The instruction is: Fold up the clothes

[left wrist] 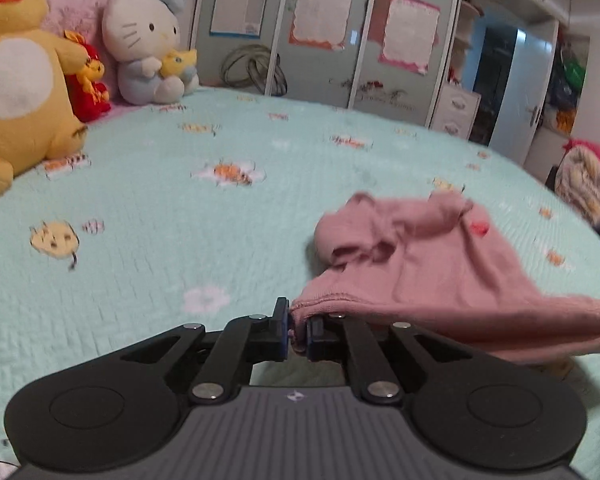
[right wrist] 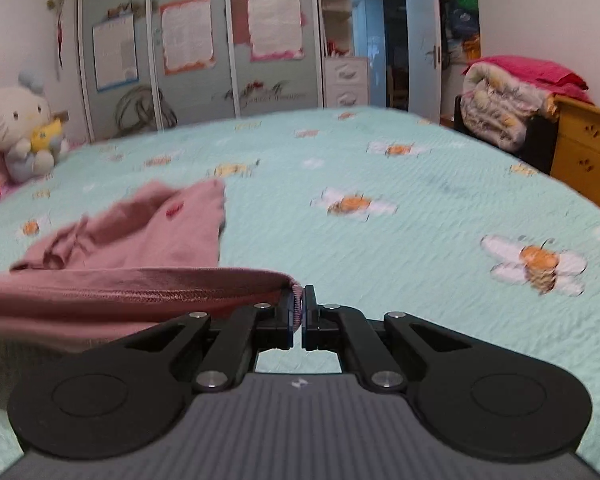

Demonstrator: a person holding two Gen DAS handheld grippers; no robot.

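Note:
A pink garment [left wrist: 432, 268] lies bunched on the mint bedspread [left wrist: 180, 208], with a small red mark on its cloth. My left gripper [left wrist: 298, 330] is shut on one corner of its hem, and the hem stretches away to the right, lifted off the bed. In the right wrist view the same pink garment [right wrist: 140, 240] spreads to the left. My right gripper [right wrist: 299, 316] is shut on the hem's other corner, and the edge runs taut to the left out of frame. The far part of the garment still rests crumpled on the bed.
A yellow plush toy [left wrist: 16, 92], a small red one [left wrist: 88, 76] and a white cat plush [left wrist: 148, 48] sit at the bed's head. Wardrobe doors [right wrist: 200, 60] stand beyond the bed. A rolled quilt [right wrist: 500, 108] and a wooden cabinet [right wrist: 584, 152] are at the right.

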